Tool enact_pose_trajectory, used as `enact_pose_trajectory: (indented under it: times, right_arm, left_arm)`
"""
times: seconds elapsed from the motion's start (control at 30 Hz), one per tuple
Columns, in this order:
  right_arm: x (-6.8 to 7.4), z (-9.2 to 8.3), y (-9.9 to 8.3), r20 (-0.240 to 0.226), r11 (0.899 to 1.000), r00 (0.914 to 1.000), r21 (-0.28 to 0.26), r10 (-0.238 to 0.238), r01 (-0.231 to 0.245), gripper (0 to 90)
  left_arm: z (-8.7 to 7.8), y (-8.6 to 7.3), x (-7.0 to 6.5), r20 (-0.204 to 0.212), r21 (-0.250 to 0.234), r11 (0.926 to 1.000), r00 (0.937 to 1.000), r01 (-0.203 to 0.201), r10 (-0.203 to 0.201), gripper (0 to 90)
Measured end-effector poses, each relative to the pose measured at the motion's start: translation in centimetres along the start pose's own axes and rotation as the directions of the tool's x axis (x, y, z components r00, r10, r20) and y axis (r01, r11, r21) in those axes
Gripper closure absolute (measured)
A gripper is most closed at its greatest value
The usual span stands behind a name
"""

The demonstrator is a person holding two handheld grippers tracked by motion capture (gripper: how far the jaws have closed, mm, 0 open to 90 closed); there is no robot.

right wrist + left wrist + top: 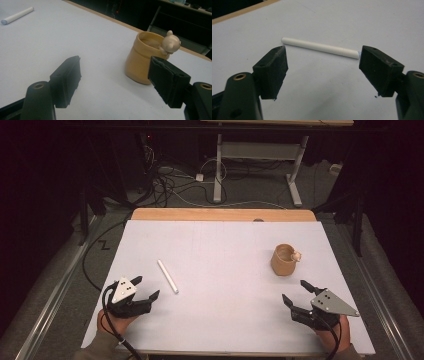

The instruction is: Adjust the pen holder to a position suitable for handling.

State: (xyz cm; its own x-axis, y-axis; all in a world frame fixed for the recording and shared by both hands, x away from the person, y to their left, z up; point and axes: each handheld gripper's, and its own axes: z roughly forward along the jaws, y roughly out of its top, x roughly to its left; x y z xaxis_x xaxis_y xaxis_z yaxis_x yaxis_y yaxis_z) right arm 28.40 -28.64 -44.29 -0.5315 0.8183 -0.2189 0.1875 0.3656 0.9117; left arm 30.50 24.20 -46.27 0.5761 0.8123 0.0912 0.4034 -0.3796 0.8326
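We've got both sets of jaws released and empty: left gripper (pixel 148 287) just short of the white pen (pixel 167 276), right gripper (pixel 295 292) near the tan cup (pixel 284 260) on the desk (pixel 225 315).

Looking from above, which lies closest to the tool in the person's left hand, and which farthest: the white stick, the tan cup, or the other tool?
From the left tool:
1. White stick, just beside it.
2. Right tool, across the table's near edge.
3. Tan cup, far right, slightly beyond the right tool, though it's a close call.
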Motion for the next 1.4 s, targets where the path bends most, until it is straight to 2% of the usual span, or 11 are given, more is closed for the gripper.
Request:
enact_pose_trajectory:
  times: [0.27, 0.5, 0.63, 0.93, 1.17, 1.4]
  right_arm:
    - [0.3, 0.3, -0.1, -0.001, 1.000, 0.9997, 0.014, -0.024, 0.024, 26.7]
    - [0.5, 0.5, -0.2, 0.001, 0.999, 0.9991, 0.023, -0.042, 0.042, 26.7]
    - [0.5, 0.9, -0.5, 0.015, 0.997, 0.9973, 0.038, -0.071, 0.071, 26.7]
    - [0.5, 1.0, -0.8, 0.004, 0.996, 0.9973, 0.042, -0.073, 0.073, 26.7]
    - [0.7, 1.2, -0.9, -0.003, 0.995, 0.9967, 0.054, -0.082, 0.082, 26.7]
    - [0.5, 1.2, -0.9, -0.003, 0.996, 0.9971, 0.053, -0.076, 0.076, 26.8]
  left_arm:
    - [0.0, 0.1, -0.5, -0.007, 0.014, 0.9998, 0.9999, -0.014, 0.015, 22.6]
    - [0.5, 0.0, -0.5, -0.031, 0.052, 0.9985, 0.9994, 0.017, -0.015, 24.3]
    - [0.9, 0.1, -0.4, -0.040, 0.073, 0.9966, 0.9986, 0.038, -0.035, 24.3]
    - [1.2, 0.6, -0.8, -0.051, 0.086, 0.9958, 0.9983, 0.033, -0.029, 24.3]
    - [1.5, 1.2, -0.9, -0.048, 0.083, 0.9948, 0.9974, 0.058, -0.054, 24.2]
    - [2.1, 1.6, -1.2, -0.047, 0.086, 0.9950, 0.9978, 0.050, -0.046, 24.2]
